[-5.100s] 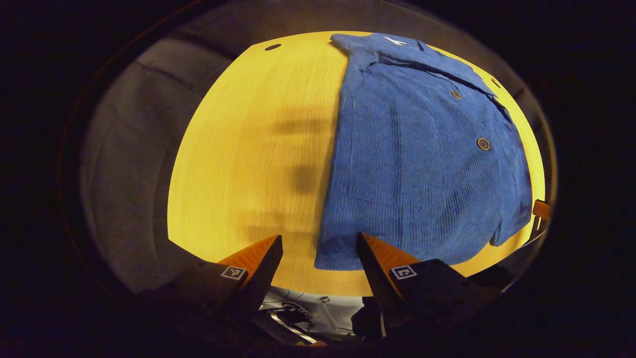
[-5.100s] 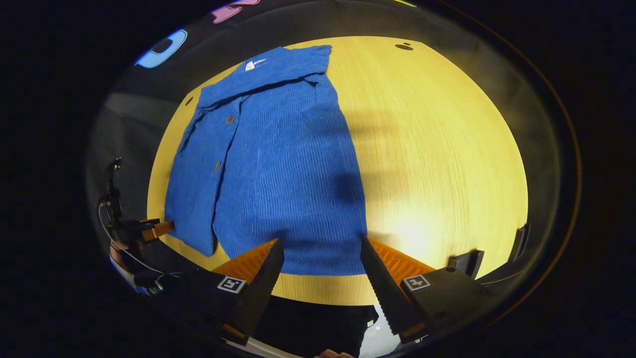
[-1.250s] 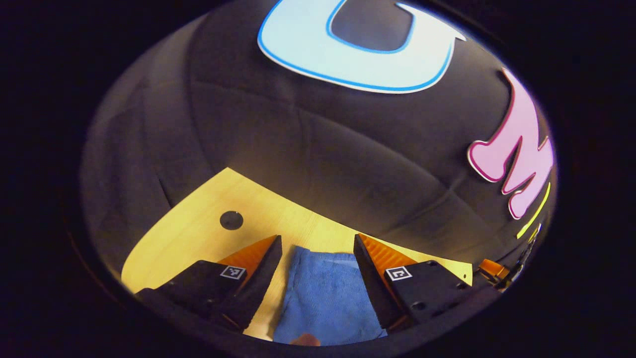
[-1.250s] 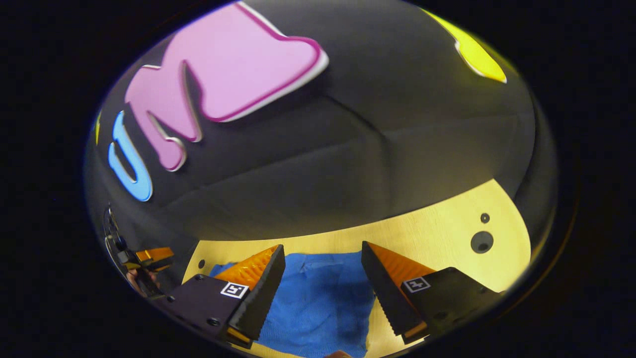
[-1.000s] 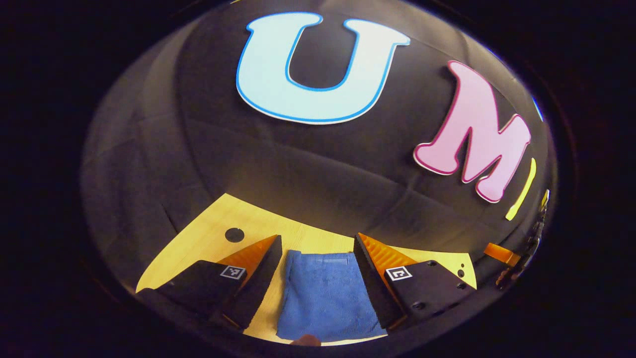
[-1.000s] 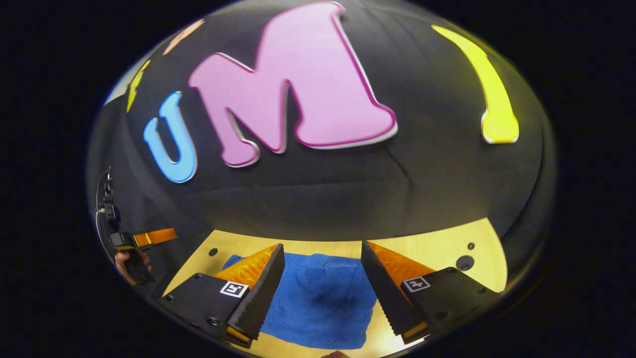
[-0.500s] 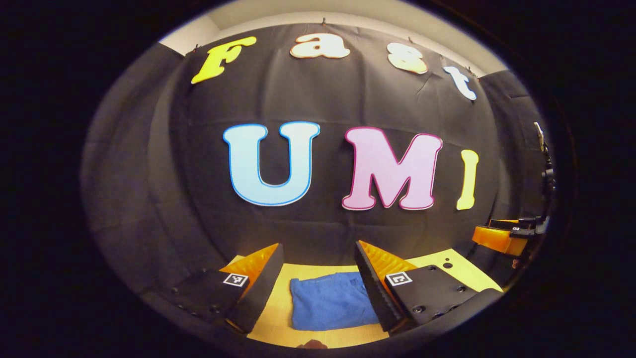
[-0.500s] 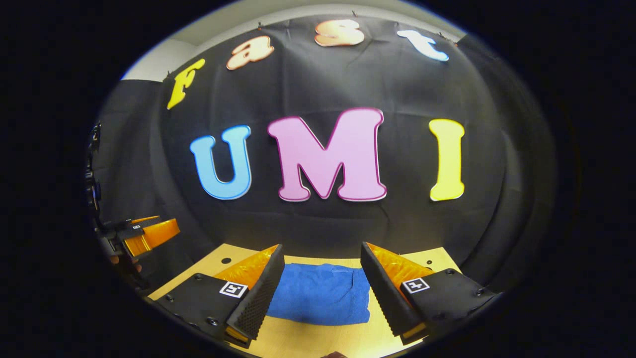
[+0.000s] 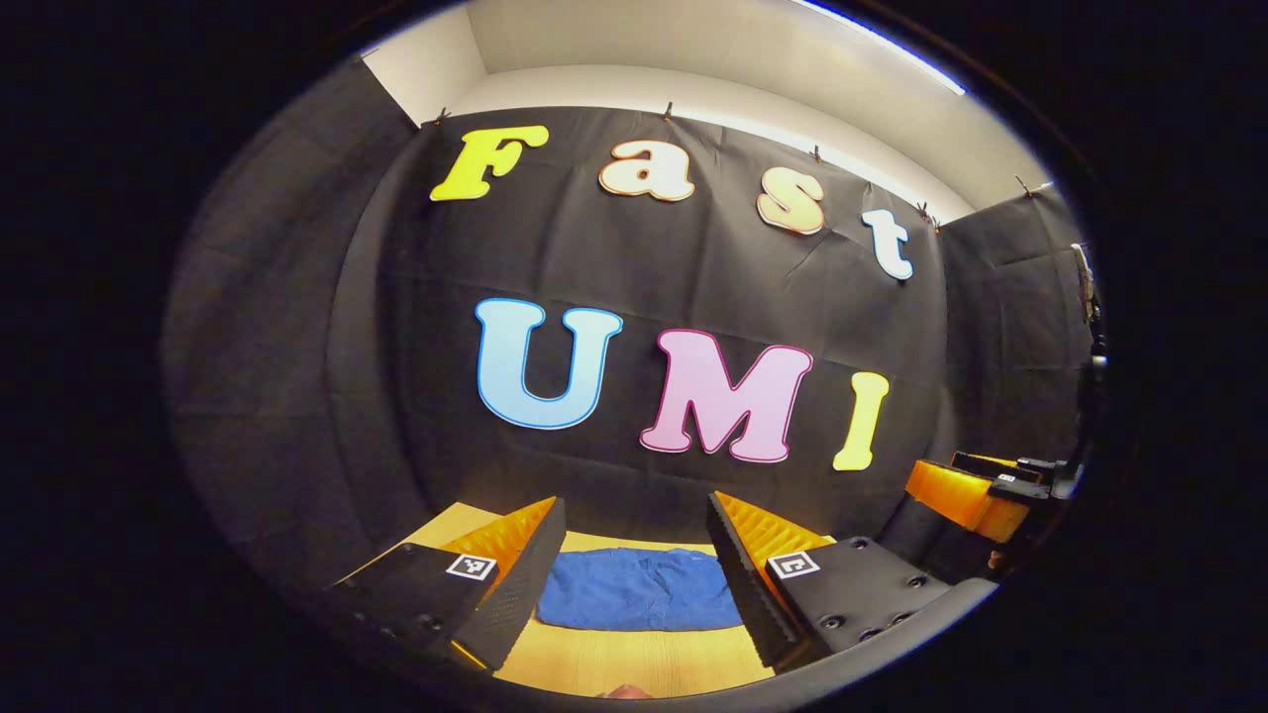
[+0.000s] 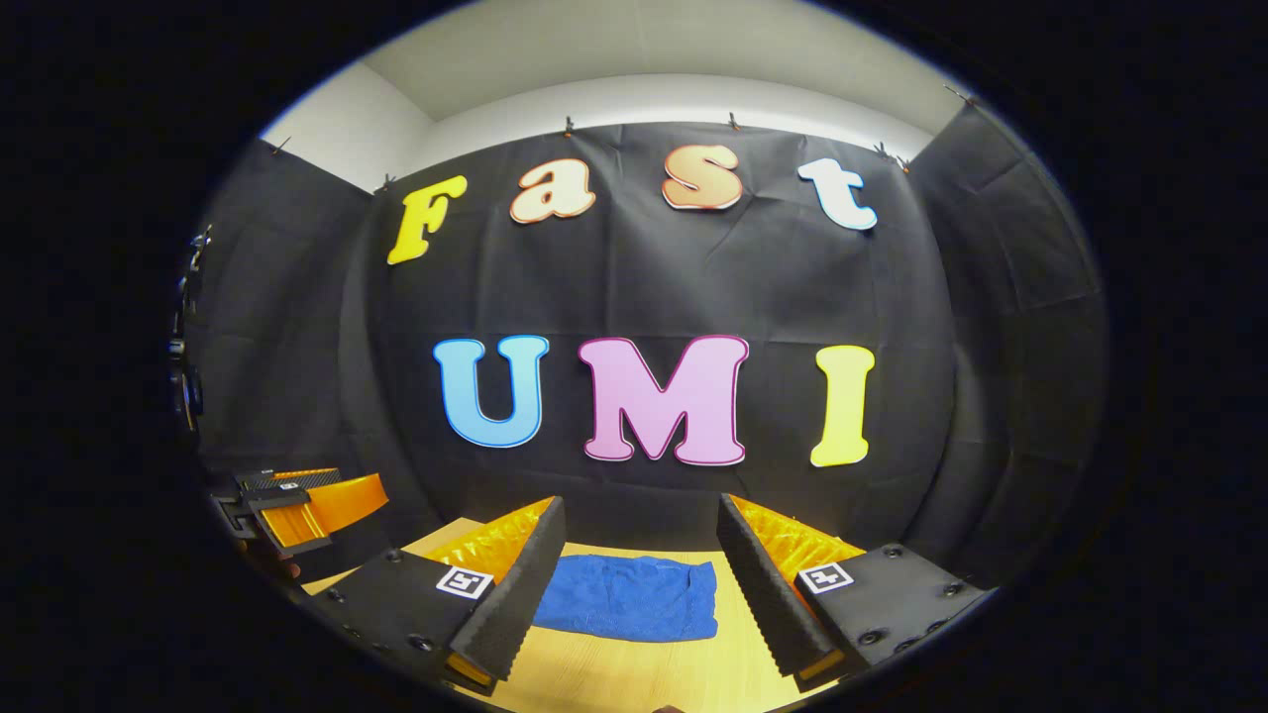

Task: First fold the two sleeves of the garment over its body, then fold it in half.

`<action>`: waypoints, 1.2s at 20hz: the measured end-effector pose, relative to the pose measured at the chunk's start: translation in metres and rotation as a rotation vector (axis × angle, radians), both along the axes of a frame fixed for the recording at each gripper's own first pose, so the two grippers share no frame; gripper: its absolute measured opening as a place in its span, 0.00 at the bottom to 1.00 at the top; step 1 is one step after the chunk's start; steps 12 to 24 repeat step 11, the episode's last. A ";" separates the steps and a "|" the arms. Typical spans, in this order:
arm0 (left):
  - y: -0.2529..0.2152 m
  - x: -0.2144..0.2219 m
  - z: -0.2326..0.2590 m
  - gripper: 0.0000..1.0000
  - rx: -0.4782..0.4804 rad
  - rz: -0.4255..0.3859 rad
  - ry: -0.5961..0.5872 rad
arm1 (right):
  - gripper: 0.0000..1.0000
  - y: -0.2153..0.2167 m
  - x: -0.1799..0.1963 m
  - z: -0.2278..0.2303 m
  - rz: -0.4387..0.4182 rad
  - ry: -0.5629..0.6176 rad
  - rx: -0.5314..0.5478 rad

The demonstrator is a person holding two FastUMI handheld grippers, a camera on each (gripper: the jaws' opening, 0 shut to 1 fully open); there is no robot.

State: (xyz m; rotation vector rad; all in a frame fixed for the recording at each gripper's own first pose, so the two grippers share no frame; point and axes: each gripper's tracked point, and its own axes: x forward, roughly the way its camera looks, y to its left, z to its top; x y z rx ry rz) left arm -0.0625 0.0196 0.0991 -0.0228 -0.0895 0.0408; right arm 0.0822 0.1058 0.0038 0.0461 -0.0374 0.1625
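You are working in a recording booth, not a home. Ahead of your tool hangs a black cloth backdrop, pinned along its top edge with small clips to a plain pale wall. More black cloth closes off both sides. Below it sits a bare light wooden surface.

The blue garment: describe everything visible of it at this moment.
The blue garment lies flat on the wooden table as a compact, roughly rectangular folded bundle, with no sleeves sticking out. Its fabric looks soft and finely textured, with slight rumples on top. It sits toward the far side of the table, near the black cloth wall. In both views it appears beyond the open fingers of the left gripper and right gripper; neither touches it.
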 end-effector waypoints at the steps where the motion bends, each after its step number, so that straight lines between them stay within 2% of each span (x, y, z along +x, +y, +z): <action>1: -0.001 -0.006 -0.003 0.82 0.025 0.022 0.013 | 0.89 -0.001 -0.006 0.001 0.004 -0.007 -0.013; 3: -0.004 -0.015 -0.009 0.80 0.068 0.055 0.044 | 0.89 -0.004 -0.018 -0.011 0.015 0.035 -0.020; 4: -0.013 -0.018 -0.008 0.82 0.081 0.049 0.039 | 0.96 -0.003 -0.023 -0.013 0.030 0.045 -0.013; 5: -0.022 -0.019 -0.007 0.82 0.093 0.036 0.026 | 0.96 -0.006 -0.024 -0.012 0.026 0.032 -0.012; 6: -0.026 -0.019 -0.012 0.82 0.106 0.034 0.035 | 0.89 -0.016 -0.023 -0.014 0.007 0.045 -0.020; 7: -0.028 -0.019 -0.020 0.84 0.120 0.046 0.059 | 0.89 -0.024 -0.026 -0.019 -0.002 0.058 -0.023; 11: -0.046 -0.018 -0.026 0.80 0.117 0.017 0.072 | 0.89 -0.035 -0.021 -0.021 -0.019 0.060 -0.014; 24: -0.046 -0.018 -0.026 0.80 0.117 0.017 0.072 | 0.89 -0.035 -0.021 -0.021 -0.019 0.060 -0.014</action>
